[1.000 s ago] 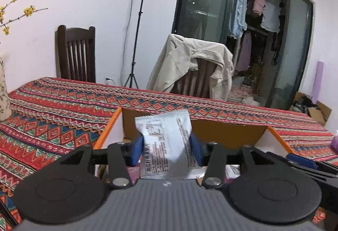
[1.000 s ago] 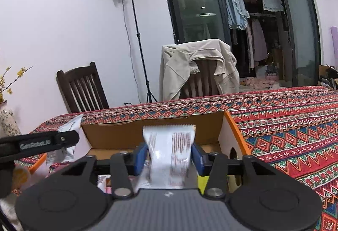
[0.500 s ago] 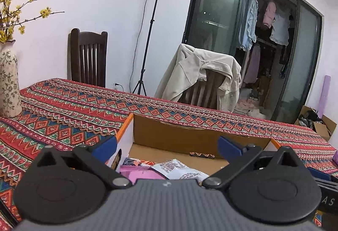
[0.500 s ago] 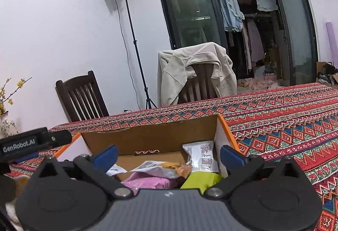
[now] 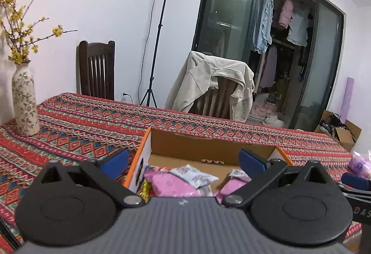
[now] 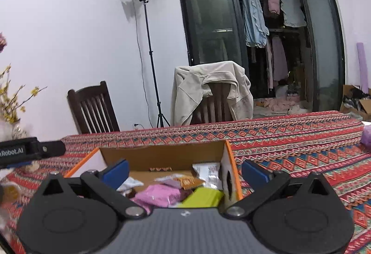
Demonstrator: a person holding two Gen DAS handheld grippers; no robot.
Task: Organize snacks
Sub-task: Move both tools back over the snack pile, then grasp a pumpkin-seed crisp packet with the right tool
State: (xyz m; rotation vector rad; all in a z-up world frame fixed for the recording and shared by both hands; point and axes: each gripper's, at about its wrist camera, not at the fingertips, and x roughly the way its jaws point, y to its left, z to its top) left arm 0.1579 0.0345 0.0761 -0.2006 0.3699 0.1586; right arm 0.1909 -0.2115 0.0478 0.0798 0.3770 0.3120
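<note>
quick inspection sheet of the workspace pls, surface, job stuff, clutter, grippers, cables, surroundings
surface: table under a red patterned cloth.
job's things: open cardboard box holding loose snacks: pink packs, white packet, green pack, orange-brown packet.
clutter: flower vase at the table's left; a purple item at its right edge, too blurred to name.
grippers: left gripper open, empty, over the box; right gripper open, empty, over the box.
cables: one runs down the wall by the light stand to a socket.
surroundings: two chairs, one with a beige jacket; glass doors, hanging clothes.
</note>
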